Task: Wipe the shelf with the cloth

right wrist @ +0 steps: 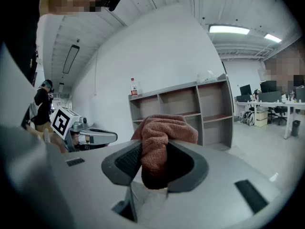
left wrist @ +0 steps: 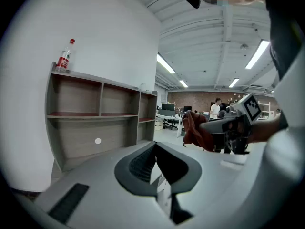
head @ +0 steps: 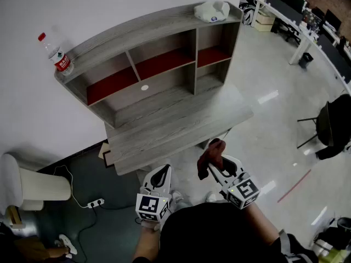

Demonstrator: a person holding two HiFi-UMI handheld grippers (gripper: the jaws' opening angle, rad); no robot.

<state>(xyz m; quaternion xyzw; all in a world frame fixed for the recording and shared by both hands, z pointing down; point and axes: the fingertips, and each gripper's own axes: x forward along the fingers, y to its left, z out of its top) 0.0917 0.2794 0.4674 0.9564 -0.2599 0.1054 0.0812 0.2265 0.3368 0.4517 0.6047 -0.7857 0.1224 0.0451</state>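
Ahead of my left tool point(head: 160, 175) and right tool point(head: 213, 167), the table point(head: 181, 126) lies bare from near edge to back panel, open to a pass. Beyond it, two upright dividers point(head: 133, 66) wall apart the shelf's point(head: 164, 64) open compartments. On its top board a water bottle point(head: 56, 56) stands at the end far ahead-left of my left tool. A white bundle point(head: 212, 11) sits at the end ahead of my right tool. The board between them is free.
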